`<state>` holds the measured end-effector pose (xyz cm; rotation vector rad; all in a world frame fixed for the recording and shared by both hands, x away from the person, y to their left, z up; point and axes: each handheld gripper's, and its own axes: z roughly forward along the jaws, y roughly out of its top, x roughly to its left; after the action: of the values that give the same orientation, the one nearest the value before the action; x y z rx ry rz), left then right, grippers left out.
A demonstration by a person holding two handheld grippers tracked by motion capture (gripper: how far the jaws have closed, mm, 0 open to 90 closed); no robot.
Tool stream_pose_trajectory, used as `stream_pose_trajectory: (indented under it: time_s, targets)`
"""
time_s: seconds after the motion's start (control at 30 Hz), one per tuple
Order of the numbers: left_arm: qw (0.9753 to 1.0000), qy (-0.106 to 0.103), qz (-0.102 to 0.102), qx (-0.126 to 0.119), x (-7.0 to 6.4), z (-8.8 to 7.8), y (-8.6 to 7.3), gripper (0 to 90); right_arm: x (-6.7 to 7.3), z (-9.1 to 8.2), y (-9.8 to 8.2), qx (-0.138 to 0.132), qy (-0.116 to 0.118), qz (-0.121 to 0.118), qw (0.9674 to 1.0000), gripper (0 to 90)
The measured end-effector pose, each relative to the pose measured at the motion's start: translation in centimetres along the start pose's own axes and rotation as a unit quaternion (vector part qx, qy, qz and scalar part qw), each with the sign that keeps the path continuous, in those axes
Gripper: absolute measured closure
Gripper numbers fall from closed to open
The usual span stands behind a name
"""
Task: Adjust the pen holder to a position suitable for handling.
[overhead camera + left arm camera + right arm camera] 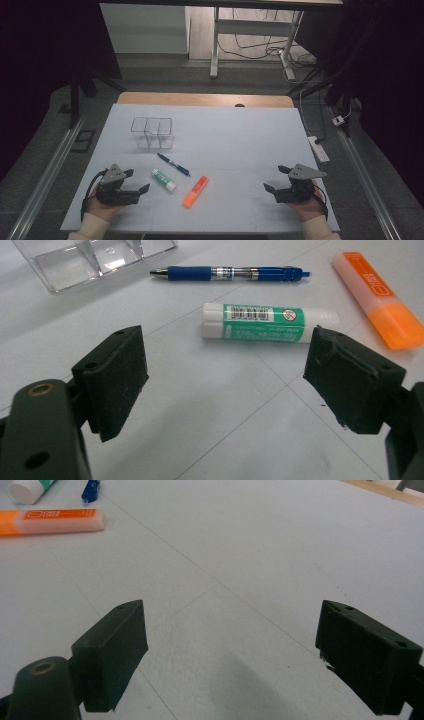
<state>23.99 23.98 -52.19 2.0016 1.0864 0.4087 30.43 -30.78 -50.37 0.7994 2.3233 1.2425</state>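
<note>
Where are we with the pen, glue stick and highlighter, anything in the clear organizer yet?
Nothing looks done: the clear organizer appears empty. The blue pen, glue stick and orange highlighter all lie loose on the white table. Nothing is in hand: the left gripper and right gripper are open, resting near the front edge. The left one faces the glue stick, likely first.

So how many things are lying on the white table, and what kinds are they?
Pen: 1
Glue stick: 1
Orange highlighter: 1
Clear plastic organizer: 1
Total: 4
</note>
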Motion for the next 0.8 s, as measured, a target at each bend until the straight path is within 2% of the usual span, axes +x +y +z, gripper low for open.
stream_pose_trajectory:
  time_s: [0.17,0.8]
  targets:
    - [1.0,-0.001,-0.001,-0.002,0.0,-0.12,-0.05,17.2,0.0,0.21,0.0,0.007,0.002,-0.002,1.0,13.6]
    - [0.9999,0.001,-0.008,-0.01,0.26,-0.28,0.39,18.1,0.07,0.31,0.14,0.006,0.0,-0.001,1.0,15.3]
